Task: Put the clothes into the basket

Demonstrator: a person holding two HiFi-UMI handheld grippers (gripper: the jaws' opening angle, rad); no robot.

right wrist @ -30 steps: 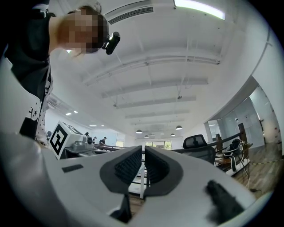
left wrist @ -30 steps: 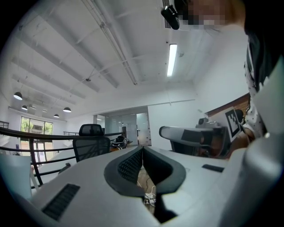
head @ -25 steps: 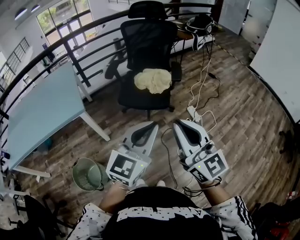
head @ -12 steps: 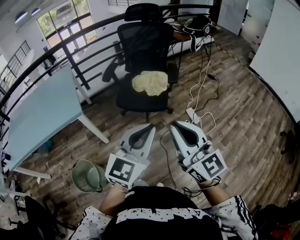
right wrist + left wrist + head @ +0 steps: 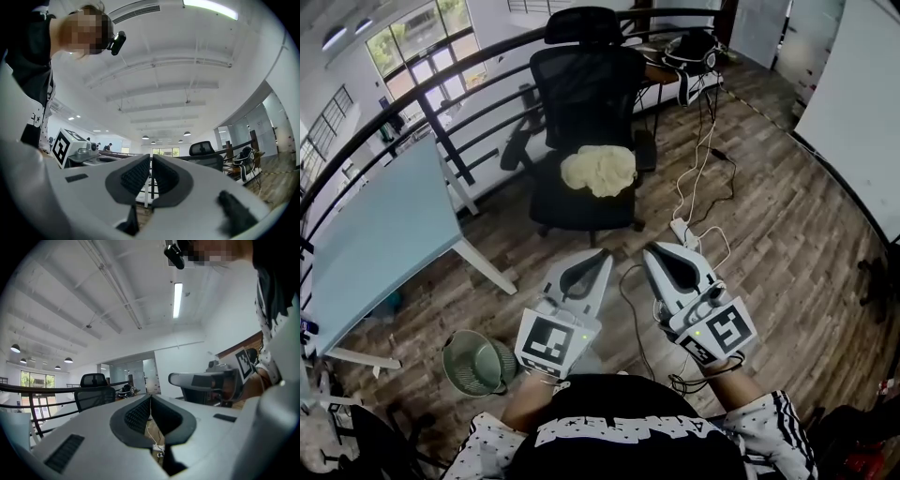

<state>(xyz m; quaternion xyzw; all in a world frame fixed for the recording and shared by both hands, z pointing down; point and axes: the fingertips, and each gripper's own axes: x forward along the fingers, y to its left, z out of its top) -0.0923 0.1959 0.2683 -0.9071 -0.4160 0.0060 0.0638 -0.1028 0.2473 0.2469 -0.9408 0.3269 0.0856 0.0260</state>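
Plank floor [image 5: 787,234]: cream clothes [image 5: 598,171] on a black office chair [image 5: 581,94]; green basket [image 5: 478,361] near a pale table [image 5: 384,234]. Left gripper [image 5: 602,255] and right gripper [image 5: 652,251], jaws pressed together, hold nothing.

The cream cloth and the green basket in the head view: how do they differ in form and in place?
The cream cloth is a soft, crumpled heap; the green basket is a round, open container. The cloth lies on the seat of the black office chair; the basket sits on the wooden floor. The cloth is ahead of the left gripper; the basket is at its left side. No gripper touches either.
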